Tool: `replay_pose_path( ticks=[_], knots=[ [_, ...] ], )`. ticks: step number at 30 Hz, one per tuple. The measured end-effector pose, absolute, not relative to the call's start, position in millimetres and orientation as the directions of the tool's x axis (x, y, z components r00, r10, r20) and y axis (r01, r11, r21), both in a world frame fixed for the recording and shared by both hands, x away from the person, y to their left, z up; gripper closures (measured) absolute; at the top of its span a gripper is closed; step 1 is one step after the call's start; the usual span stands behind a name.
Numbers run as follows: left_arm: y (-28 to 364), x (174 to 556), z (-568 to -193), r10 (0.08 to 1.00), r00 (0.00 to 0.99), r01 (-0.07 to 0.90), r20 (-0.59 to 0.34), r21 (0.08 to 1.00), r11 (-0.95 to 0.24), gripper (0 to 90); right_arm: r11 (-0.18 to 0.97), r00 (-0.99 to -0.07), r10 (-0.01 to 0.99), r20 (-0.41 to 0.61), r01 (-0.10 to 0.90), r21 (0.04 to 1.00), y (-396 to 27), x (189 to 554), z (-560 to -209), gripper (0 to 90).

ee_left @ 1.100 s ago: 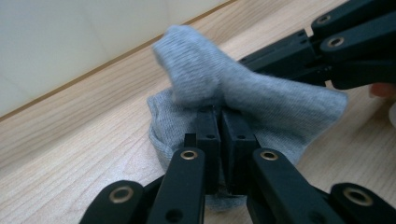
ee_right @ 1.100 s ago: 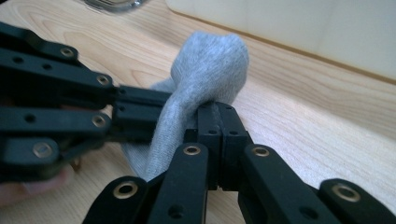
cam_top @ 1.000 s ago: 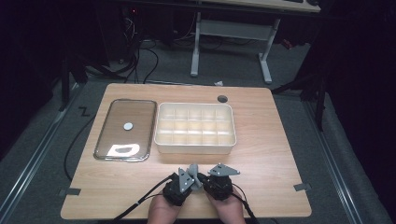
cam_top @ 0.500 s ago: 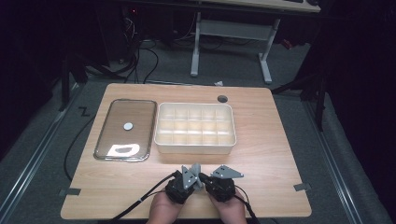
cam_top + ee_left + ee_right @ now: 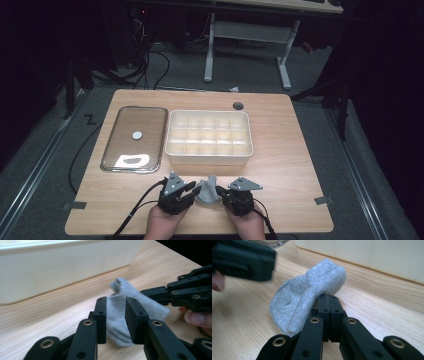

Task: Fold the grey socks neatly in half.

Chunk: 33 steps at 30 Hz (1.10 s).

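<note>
high view: left gripper (image 5: 191, 187) just opened, off the sock (image 5: 207, 191).

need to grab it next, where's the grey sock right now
In the high view the sock is at the table's near edge, between the left gripper and right gripper, just in front of the white bin.

We see a soft grey sock (image 5: 307, 292) with a fine knit pattern. Both grippers have black fingers (image 5: 101, 320). The counter (image 5: 290, 150) is light brown wood with thin stripes. The box (image 5: 209, 138) is creamy white. The lid (image 5: 135, 137) is clear with a white dot.
</note>
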<state>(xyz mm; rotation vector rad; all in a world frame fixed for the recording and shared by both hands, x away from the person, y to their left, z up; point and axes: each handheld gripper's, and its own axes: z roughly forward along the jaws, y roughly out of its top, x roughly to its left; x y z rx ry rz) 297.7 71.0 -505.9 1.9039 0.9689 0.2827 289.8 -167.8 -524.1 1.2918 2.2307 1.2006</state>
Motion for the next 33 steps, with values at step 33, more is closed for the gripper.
replay_pose_path(
  ticks=[33],
  knots=[
    [26,287,-523,0.699,0.710,0.516,-0.083,0.737,-0.437,81.9,0.224,-0.540,0.830,0.137,0.550,0.805,-170,283,-516,87.9]
  ],
)
